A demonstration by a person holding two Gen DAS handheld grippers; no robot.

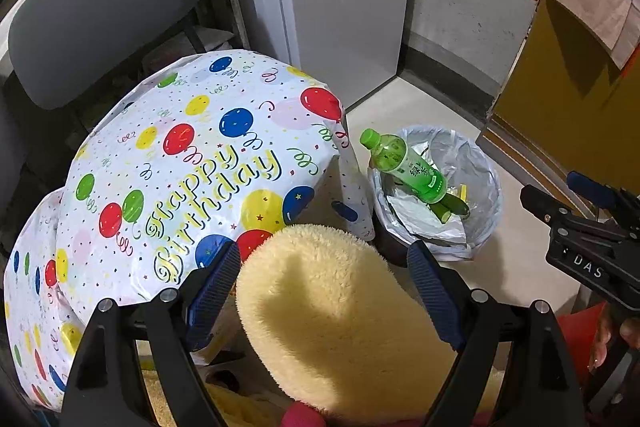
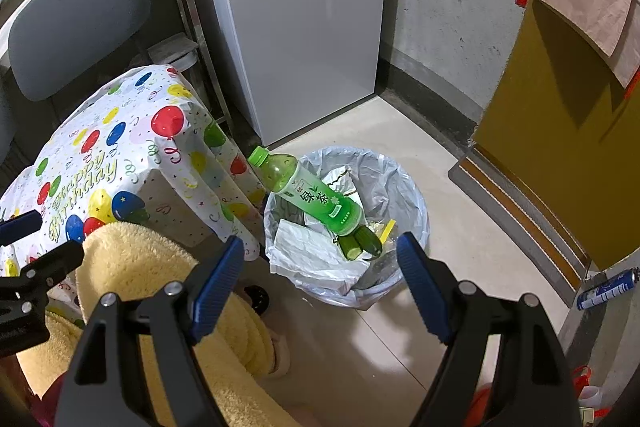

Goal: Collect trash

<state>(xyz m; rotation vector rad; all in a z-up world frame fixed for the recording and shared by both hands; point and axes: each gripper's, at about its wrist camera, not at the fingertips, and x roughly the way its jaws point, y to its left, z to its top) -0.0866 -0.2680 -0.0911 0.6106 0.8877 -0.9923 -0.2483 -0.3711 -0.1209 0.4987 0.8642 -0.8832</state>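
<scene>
A green tea bottle (image 2: 310,197) lies tilted on the rim of the trash bin (image 2: 404,183), cap up and left; it also shows in the left wrist view (image 1: 404,167). The bin (image 1: 486,179) has a clear liner and holds crumpled paper (image 2: 308,251) and cut cucumber pieces (image 2: 362,243). My right gripper (image 2: 320,281) is open and empty, just in front of the bin. My left gripper (image 1: 324,285) is open and empty above a yellow fleece knee (image 1: 340,319). The right gripper also shows at the right edge of the left wrist view (image 1: 580,227).
A small table with a balloon "Happy Birthday" cloth (image 1: 192,171) stands left of the bin. A grey chair (image 1: 104,3) is behind it, a white fridge (image 2: 304,35) at the back. A yellow door (image 2: 560,147) is right. A blue spray can (image 2: 606,289) lies on the floor.
</scene>
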